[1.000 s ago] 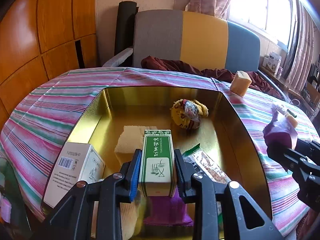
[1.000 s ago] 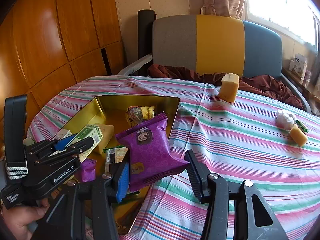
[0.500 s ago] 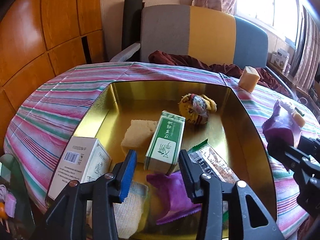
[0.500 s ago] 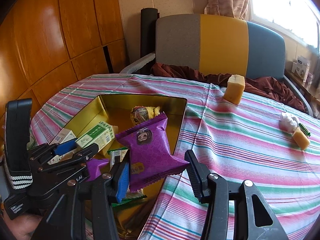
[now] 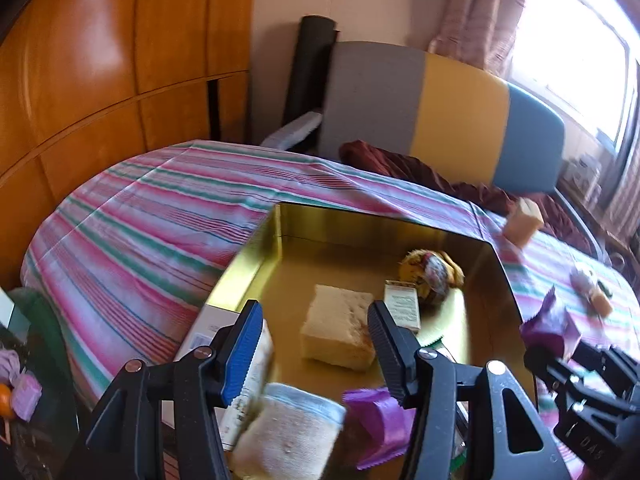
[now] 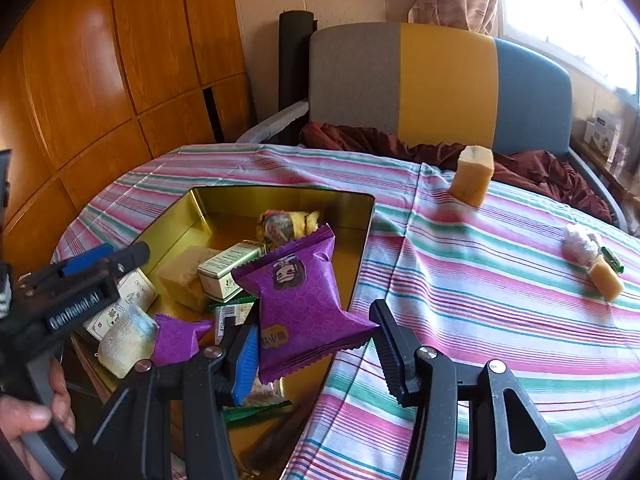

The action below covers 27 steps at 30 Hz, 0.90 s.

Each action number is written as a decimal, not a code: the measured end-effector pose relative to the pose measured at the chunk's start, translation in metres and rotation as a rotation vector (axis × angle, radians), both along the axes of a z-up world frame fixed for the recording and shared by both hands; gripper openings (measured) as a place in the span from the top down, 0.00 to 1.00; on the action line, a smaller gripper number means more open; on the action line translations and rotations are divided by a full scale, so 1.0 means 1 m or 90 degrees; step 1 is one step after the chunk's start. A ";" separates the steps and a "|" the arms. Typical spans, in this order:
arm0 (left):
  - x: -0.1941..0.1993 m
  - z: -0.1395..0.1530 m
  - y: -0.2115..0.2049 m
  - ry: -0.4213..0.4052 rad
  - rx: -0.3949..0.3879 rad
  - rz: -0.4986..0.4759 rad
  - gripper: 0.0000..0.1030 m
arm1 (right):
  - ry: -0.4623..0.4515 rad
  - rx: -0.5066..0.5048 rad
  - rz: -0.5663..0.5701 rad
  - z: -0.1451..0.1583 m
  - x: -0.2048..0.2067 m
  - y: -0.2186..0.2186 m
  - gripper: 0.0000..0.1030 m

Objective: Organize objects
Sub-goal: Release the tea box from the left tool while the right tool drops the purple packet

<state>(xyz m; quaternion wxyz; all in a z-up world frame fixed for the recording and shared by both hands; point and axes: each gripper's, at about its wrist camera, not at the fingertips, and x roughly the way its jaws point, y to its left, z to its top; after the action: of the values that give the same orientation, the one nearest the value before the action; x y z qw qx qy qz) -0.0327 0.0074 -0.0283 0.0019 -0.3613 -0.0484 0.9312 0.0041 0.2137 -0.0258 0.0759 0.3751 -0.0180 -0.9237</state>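
Left wrist view shows the left gripper (image 5: 314, 342) over the gold tin (image 5: 256, 264). Its jaws have just been opening and now stand apart, with nothing pinched between them. The green box (image 6: 228, 270) lies on its side in the tin, leaning on a tan sponge (image 5: 340, 332). Its long side runs from the near left to the far right in the right wrist view, with one end close to a yellow wrapped ball (image 6: 286, 226). The box has green print and small writing too tiny to read.

The right gripper (image 6: 316, 350) holds a purple packet (image 6: 304, 304) up over the tin's right edge. The blue pad touches the packet's lower left corner; I cannot tell if the black pad on the other side touches it. The packet stands tilted, its long side going up and down. It shows a small face picture and a gold label I cannot read.

"GenRobot.AI" is written on the left gripper's body, and a hand (image 6: 36, 412) grips its handle.
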 end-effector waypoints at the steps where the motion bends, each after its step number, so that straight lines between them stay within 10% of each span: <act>1: -0.001 0.001 -0.002 0.000 0.003 0.007 0.46 | -0.003 0.003 0.003 -0.001 -0.002 -0.002 0.50; 27: 0.008 0.004 0.003 0.008 0.029 -0.004 0.46 | -0.029 0.013 -0.012 -0.008 -0.034 -0.009 0.42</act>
<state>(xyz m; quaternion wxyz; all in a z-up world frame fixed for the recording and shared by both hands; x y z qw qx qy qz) -0.0250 0.0104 -0.0245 0.0136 -0.3554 -0.0681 0.9321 -0.0300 0.2050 -0.0339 0.0629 0.3967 -0.0137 -0.9157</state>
